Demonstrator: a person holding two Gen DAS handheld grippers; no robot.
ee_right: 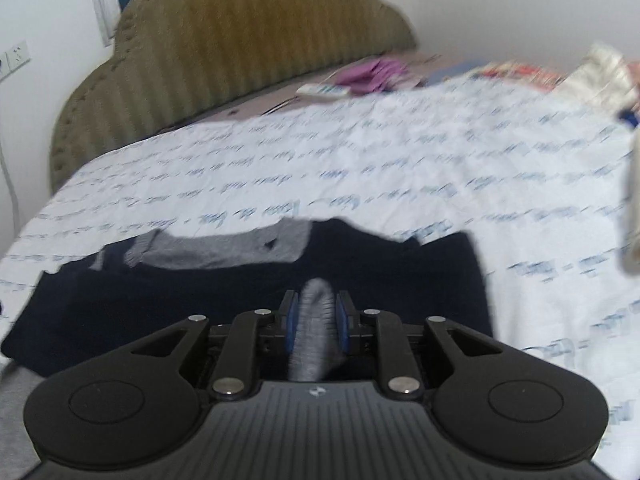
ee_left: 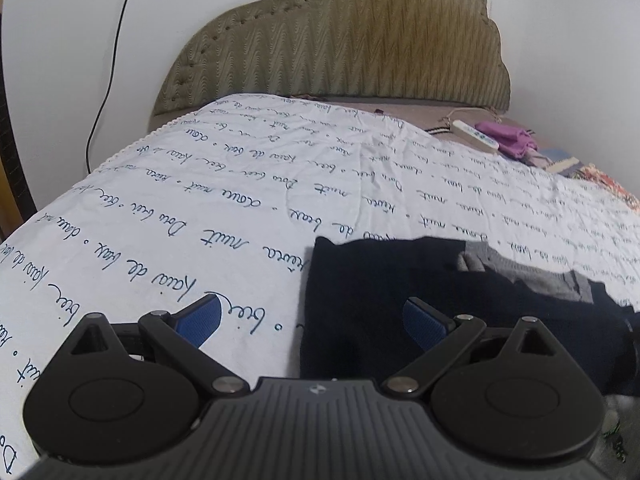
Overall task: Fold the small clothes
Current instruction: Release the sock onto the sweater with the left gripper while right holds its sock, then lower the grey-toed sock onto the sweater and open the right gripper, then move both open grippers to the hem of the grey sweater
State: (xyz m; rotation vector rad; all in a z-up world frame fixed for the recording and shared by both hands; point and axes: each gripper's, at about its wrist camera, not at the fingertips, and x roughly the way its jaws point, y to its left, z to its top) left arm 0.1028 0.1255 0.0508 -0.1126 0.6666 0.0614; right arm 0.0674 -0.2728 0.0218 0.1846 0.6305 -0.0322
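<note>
Navy knit: the dark garment (ee_left: pixel 420 304) with a grey band (ee_left: pixel 532 272) lies flat on the script-printed bedspread (ee_left: pixel 200 216), near the bed's front edge.
Left wrist view: the left gripper (ee_left: pixel 316 322) stands wide apart with nothing between its blue pads (ee_left: pixel 200 320); one finger is over bare bedspread, the other over the garment's left edge.
Beyond, left view: an upholstered headboard (ee_left: pixel 344 40), a white remote (ee_left: pixel 476 134) and purple cloth (ee_left: pixel 512 136) lie well apart from the work.
Right wrist view: blurred. The right gripper (ee_right: pixel 316 324) stands narrow, with a fold of grey ribbed fabric (ee_right: pixel 314 332) pinched between its pads, above the navy garment (ee_right: pixel 240 296) spread on the bedspread (ee_right: pixel 360 168).
Handling: probably light, soft and limp; it should drape and bunch rather than hold shape, and thin knit may slip from a shallow pinch.
Where to hold: likely a hem corner or edge, pinching both layers, one gripper at each end.
</note>
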